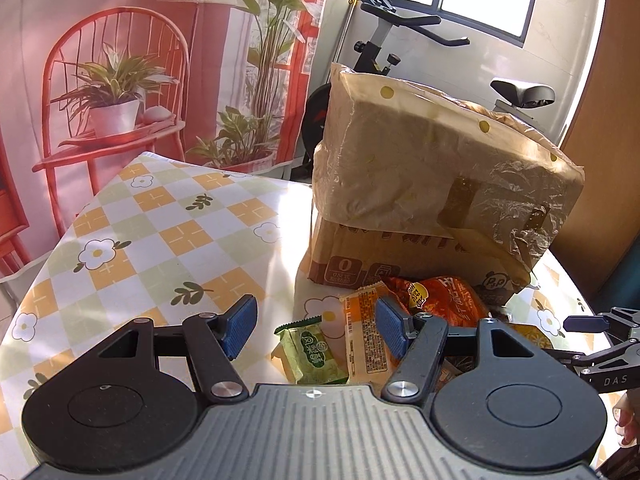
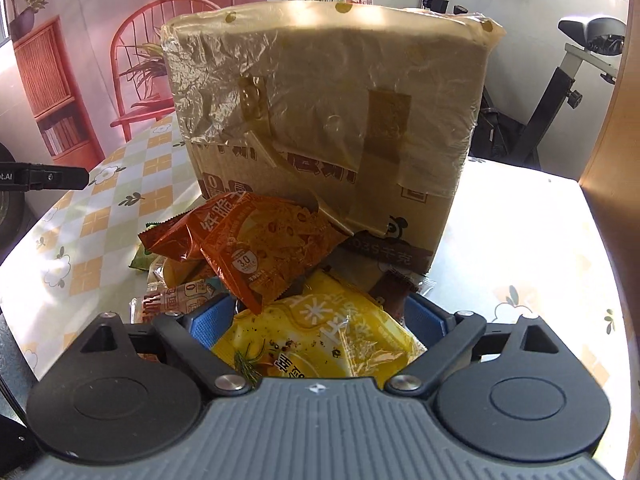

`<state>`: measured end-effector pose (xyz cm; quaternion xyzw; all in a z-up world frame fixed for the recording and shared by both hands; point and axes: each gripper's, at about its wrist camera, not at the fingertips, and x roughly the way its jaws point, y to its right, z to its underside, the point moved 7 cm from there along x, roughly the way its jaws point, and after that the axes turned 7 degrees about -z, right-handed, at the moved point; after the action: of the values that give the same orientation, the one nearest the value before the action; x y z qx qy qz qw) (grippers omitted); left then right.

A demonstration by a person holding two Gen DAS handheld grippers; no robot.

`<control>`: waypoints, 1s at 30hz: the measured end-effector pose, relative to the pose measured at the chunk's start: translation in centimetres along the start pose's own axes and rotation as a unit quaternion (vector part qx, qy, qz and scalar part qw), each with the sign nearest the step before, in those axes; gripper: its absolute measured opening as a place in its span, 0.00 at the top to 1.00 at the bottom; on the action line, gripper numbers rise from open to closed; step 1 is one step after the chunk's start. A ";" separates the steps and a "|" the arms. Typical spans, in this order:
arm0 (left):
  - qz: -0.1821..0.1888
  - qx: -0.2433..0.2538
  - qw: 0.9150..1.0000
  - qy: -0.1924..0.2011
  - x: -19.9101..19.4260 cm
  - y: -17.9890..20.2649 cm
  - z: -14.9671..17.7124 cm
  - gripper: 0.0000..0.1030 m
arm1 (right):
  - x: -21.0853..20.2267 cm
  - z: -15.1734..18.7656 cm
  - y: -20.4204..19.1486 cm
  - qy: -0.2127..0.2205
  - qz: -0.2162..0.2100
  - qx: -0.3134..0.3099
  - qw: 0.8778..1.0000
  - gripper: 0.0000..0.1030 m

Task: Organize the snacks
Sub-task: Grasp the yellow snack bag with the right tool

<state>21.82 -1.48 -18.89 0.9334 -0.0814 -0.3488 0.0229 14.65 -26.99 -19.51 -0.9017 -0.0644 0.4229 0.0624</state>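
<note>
My right gripper point(image 2: 318, 320) stands wide open astride the yellow snack bag point(image 2: 320, 336), pads not pressing. My left gripper point(image 1: 316, 326), half open and empty, hangs over the green packet point(image 1: 316, 354). The pile lies mid-table point(image 1: 132, 232) before the cardboard box point(image 2: 328, 120). Step: picking; next, probably close on the yellow bag.

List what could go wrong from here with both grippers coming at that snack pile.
1. The right gripper stands open around the yellow packet; the orange packet overlaps it and may get dragged along.
2. The pile leans on the wrapped cardboard box; pushing could shove packets under it.
3. The left gripper works close by; the two could collide.
</note>
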 end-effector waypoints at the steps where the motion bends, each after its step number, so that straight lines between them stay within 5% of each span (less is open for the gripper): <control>1: 0.001 0.000 1.000 -0.002 0.1 0.0 0.1 0.34 | 0.2 0.2 0.3 0.000 0.002 0.011 1.000 0.08; 8: -0.008 0.013 1.000 -0.004 0.3 0.1 0.4 0.34 | 0.5 0.3 1.9 0.025 0.015 0.105 0.994 0.08; 11: -0.013 0.011 1.000 -0.010 0.7 0.1 0.5 0.34 | 1.4 0.8 2.5 0.003 0.052 0.125 0.991 0.07; 19: -0.017 0.003 1.000 -0.020 1.3 -0.2 0.9 0.34 | 2.9 2.0 1.7 -0.020 0.041 0.153 0.987 0.02; 30: -0.014 -0.006 1.000 -0.026 1.7 -0.4 1.1 0.34 | 1.3 1.9 1.1 0.020 0.034 0.129 0.991 0.26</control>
<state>22.42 -1.33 -20.87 0.9248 -0.0670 -0.3740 0.0213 14.04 -27.70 -21.85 -0.8960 0.0226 0.4117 0.1652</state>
